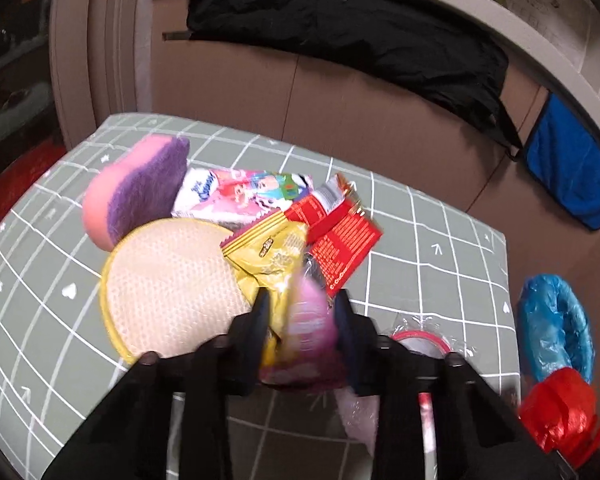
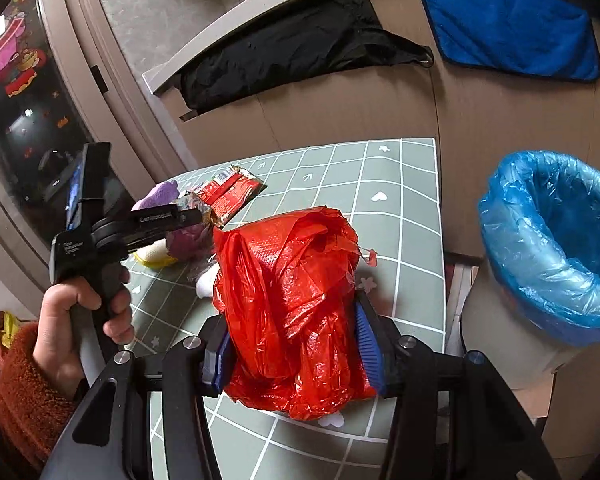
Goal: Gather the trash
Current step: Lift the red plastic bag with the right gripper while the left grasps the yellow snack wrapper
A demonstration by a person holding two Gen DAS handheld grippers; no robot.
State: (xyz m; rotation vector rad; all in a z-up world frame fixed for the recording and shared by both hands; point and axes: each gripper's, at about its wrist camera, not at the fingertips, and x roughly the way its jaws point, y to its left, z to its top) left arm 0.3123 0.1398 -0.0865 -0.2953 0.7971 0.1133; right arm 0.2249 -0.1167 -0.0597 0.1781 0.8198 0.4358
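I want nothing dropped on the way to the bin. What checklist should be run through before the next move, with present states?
1. Right gripper clamped on the red plastic bag: ok.
2. Left gripper closed on the pink wrapper: ok, though blurred.
3. Yellow wrapper free of the left fingers: cannot tell.
4. Blue-lined bin open: ok.
5. Table free of trash: not ok; the red wrapper remains.

Both views: even, moderate indoor light, soft shadows, strong fisheye bending w/ dark vignetted corners. Left wrist view: motion blur on pink wrapper (image 1: pixel 310 326) betw. claw fingers. Right wrist view: sharp; glare on red bag (image 2: pixel 290 304).
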